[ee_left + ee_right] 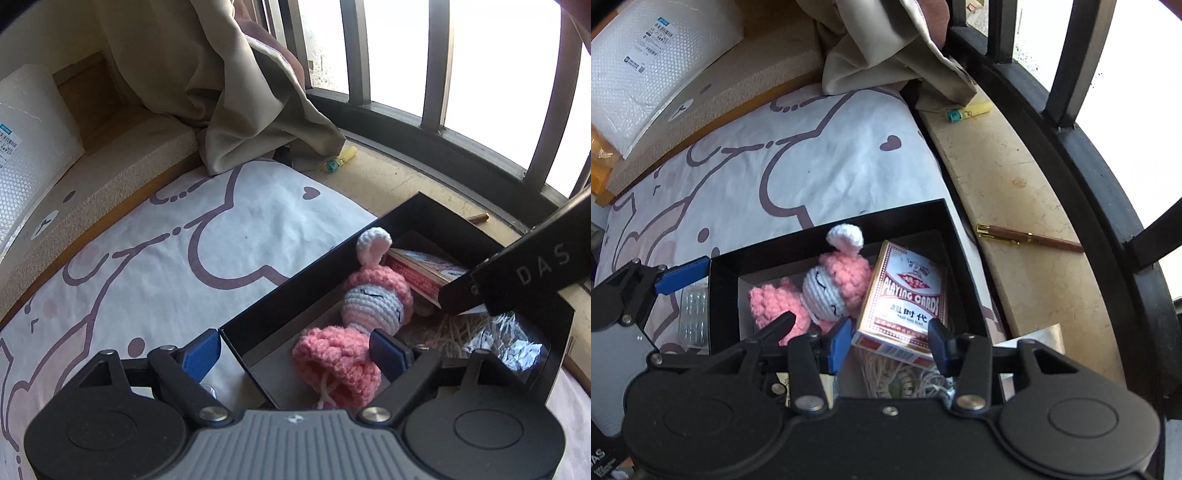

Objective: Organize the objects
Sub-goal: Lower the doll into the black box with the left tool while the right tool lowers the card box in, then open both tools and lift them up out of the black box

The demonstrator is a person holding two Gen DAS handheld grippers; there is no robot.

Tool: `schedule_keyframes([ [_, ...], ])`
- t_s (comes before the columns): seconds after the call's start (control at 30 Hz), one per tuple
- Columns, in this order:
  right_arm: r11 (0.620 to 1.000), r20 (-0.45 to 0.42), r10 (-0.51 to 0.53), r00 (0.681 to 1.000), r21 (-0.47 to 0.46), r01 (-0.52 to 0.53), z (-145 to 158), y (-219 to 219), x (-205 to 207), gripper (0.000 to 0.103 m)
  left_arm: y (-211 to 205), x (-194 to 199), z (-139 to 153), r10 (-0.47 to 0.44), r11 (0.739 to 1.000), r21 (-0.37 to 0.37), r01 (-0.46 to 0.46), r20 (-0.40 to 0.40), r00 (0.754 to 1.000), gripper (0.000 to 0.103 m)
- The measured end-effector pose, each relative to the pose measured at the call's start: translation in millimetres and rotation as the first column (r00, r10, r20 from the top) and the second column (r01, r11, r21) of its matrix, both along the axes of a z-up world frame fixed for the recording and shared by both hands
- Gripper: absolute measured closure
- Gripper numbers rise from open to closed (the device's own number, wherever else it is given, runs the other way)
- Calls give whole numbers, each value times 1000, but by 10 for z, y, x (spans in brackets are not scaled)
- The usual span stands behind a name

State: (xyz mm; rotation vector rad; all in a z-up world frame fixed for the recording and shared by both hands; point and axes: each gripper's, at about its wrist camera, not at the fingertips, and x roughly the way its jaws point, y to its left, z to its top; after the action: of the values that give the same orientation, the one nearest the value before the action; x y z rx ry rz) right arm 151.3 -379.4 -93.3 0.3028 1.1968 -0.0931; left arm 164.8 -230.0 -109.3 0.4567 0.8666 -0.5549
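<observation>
A black open box (317, 266) (827, 214) sits on a bear-print sheet. Inside lie a pink and white crocheted doll (373, 299) (831, 288), a red playing-card pack (421, 273) (905, 299) leaning on it, and some string and foil (491, 332). My left gripper (295, 350) is open, its fingers straddling the box's near corner wall, one pad beside the doll's pink skirt. My right gripper (890, 339) is open with its pads either side of the card pack's lower end, just apart from it. The left gripper also shows in the right wrist view (679, 277).
A stone sill (1015, 206) runs along the right with a brown pen (1030, 236) and a yellow highlighter (971, 110) (340, 160) on it, below window bars (436, 62). A beige curtain (229, 92) hangs behind. A bubble-wrap parcel (646, 66) lies at the far left.
</observation>
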Motion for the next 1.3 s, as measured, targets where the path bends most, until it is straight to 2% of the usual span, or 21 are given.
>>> schedule_keyframes([
  [0.2, 1000, -5, 20, 1000, -9, -20, -5, -18, -32, 57, -34, 57, -128, 23, 998, 52, -21, -33, 999, 11],
  [0.37, 999, -19, 36, 999, -12, -37, -42, -26, -31, 57, 34, 128, -121, 90, 990, 113, -90, -2, 996, 11],
  [0.47, 998, -35, 56, 998, -30, -57, -75, 0, -35, 57, 123, 172, -120, 128, 988, 87, -125, -29, 991, 11],
  [0.6, 992, -57, 101, 993, -75, -105, -111, 76, -38, 56, 125, 157, -128, 121, 989, 89, -119, -19, 992, 10],
  [0.77, 973, -71, 127, 989, -183, -138, -182, 154, -11, 57, 126, 144, -117, 129, 988, 84, -127, -25, 991, 11],
  [0.97, 976, -29, 105, 994, -190, -109, -147, 142, 21, 59, 207, 150, -86, 154, 988, 27, -152, -74, 985, 11],
  [1.13, 996, 36, 25, 999, -83, -22, 22, 4, -18, 59, 283, 154, 17, 185, 980, -58, -192, -106, 977, 11],
  [1.3, 997, 21, -3, 1000, -73, 4, 82, -59, -87, 62, 290, 101, 125, 191, 974, -99, -202, -112, 975, 11],
])
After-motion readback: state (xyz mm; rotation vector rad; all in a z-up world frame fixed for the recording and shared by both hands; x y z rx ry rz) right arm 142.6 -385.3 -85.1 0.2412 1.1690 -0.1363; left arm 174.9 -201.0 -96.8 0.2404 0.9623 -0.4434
